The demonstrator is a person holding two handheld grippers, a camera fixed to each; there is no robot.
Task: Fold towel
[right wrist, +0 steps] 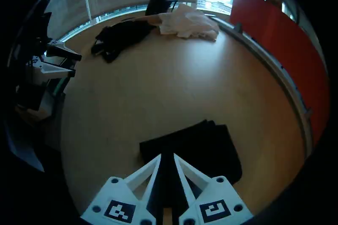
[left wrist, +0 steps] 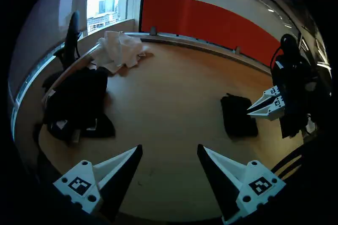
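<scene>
1. Two sets of fingers are mine. In the left gripper view my left gripper (left wrist: 169,161) sits at the bottom of the frame, its fingers released and spread wide with bare bench (left wrist: 169,85) between them.
2. My right gripper (right wrist: 167,159) is at the bottom of the right gripper view. Its fingers are clenched almost together, leaving only a thin slit. I cannot tell whether any cloth is caught in it.
3. The towel (right wrist: 207,149), black and folded into a flat rectangle, lies on the bench right under and ahead of my right fingertips, in the lower middle of that frame.
4. In the left gripper view the towel (left wrist: 238,116) lies right of centre, with my right gripper (left wrist: 249,112) at its right edge.
5. In the right gripper view my left gripper (right wrist: 77,65) shows at the left edge, well apart from the towel.
6. A loose heap of black cloth (left wrist: 78,98) lies on the left of the bench, and a crumpled white cloth (left wrist: 118,50) sits beyond it in the upper left.
7. A dark chair (left wrist: 72,39) stands by the window, and a red panel (left wrist: 211,22) runs along the far side.
</scene>
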